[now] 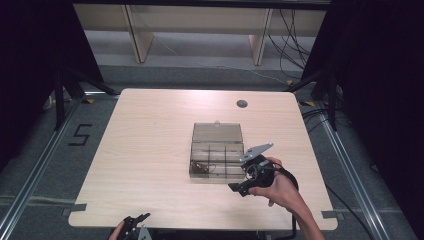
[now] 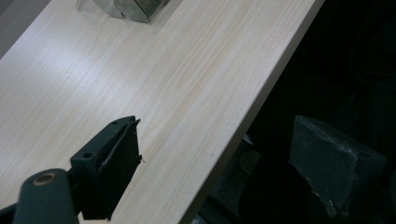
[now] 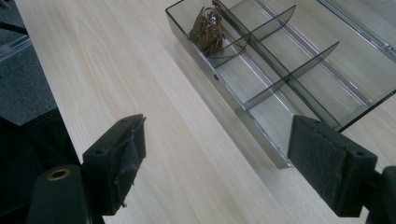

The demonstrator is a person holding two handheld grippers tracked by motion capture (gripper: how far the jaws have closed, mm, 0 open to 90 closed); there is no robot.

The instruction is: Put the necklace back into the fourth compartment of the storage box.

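A smoky clear compartment box (image 1: 232, 167) lies near the middle of the table with its lid (image 1: 218, 132) folded back flat. A small brown tangled trinket (image 1: 201, 167) rests in its near left compartment. My right gripper (image 1: 241, 177), held in a hand, hovers at the box's near right corner. Its jaws are open and nothing is between them. The right gripper view looks past that gripper (image 3: 215, 168) along the box's front wall (image 3: 224, 88) to the trinket (image 3: 208, 30). My left gripper (image 1: 137, 220) waits at the table's near edge, open and with nothing between its jaws (image 2: 224, 154), one jaw over the wood and one past the edge.
The pale wooden table (image 1: 150, 150) has a round cable hole (image 1: 242, 103) at the back right. Dark stands and cables flank the table on both sides. Wooden shelving (image 1: 140, 35) stands beyond the far edge. A corner of the box (image 2: 135, 7) shows in the left gripper view.
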